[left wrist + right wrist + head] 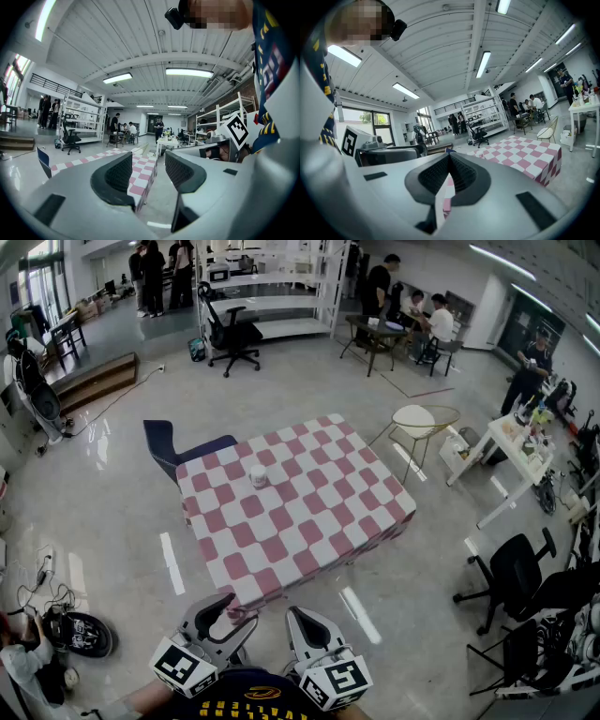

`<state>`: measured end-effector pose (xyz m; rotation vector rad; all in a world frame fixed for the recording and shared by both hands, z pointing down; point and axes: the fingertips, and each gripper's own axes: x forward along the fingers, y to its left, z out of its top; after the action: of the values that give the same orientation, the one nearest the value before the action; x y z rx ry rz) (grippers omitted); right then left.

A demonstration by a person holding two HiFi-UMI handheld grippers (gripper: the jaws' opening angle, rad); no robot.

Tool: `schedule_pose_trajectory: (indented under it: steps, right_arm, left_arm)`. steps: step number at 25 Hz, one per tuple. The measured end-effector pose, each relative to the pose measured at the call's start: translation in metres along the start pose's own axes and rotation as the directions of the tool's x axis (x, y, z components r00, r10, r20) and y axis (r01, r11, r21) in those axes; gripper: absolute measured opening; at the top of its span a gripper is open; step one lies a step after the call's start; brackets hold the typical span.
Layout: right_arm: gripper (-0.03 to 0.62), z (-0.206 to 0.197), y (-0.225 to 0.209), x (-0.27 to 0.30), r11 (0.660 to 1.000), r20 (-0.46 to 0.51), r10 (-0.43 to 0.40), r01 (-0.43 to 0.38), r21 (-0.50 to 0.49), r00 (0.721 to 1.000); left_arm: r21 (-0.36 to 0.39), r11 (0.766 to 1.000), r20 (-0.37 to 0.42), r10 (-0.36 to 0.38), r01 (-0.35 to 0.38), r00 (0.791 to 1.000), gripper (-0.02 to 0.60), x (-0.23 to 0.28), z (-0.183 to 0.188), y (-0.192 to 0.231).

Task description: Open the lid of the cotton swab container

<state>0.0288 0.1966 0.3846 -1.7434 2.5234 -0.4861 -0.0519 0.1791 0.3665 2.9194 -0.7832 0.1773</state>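
A small white cotton swab container (259,476) stands upright on the pink-and-white checked table (309,531), toward its far left part. My two grippers are held low at the near edge, well short of the container. The left gripper (228,607) is open with nothing between its jaws; its view shows the table corner (143,172) between the black pads (112,178). The right gripper (303,623) is shut and empty, its pads (461,174) pressed together. The container does not show in either gripper view.
A dark blue chair (167,446) stands at the table's far left corner. A round wire chair (417,423) and a white side table (511,442) lie to the right. Black office chairs (511,577) stand at the right, cables and a round device (80,634) at the left.
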Motion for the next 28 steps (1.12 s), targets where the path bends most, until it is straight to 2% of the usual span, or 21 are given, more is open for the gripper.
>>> schedule_pose_trajectory:
  steps: [6, 11, 18, 23, 28]
  right_arm:
    - [0.011, 0.002, -0.004, -0.006, 1.000, 0.003, 0.017, -0.017, -0.009, 1.000]
    - [0.011, 0.014, -0.013, -0.021, 0.997, 0.069, 0.063, -0.065, 0.037, 0.996]
    - [0.011, 0.003, -0.045, -0.048, 0.997, 0.026, 0.058, -0.059, 0.044, 0.998]
    - [0.011, -0.009, -0.071, -0.054, 0.995, -0.002, 0.024, -0.024, 0.099, 1.000]
    - [0.011, -0.009, -0.102, -0.037, 0.994, -0.021, -0.028, 0.030, 0.109, 0.999]
  left_arm:
    - [0.010, 1.000, 0.004, 0.010, -0.010, 1.000, 0.225, 0.004, 0.002, -0.009]
    - [0.008, 0.999, 0.013, 0.041, -0.041, 0.999, 0.225, 0.011, 0.004, -0.017]
    - [-0.043, 0.992, 0.038, 0.120, -0.118, 0.992, 0.225, 0.024, 0.003, -0.017]
    - [-0.033, 0.983, 0.001, 0.182, -0.181, 0.983, 0.225, 0.031, -0.006, 0.012]
    - [-0.015, 0.969, -0.022, 0.245, -0.245, 0.969, 0.225, 0.048, -0.025, 0.076]
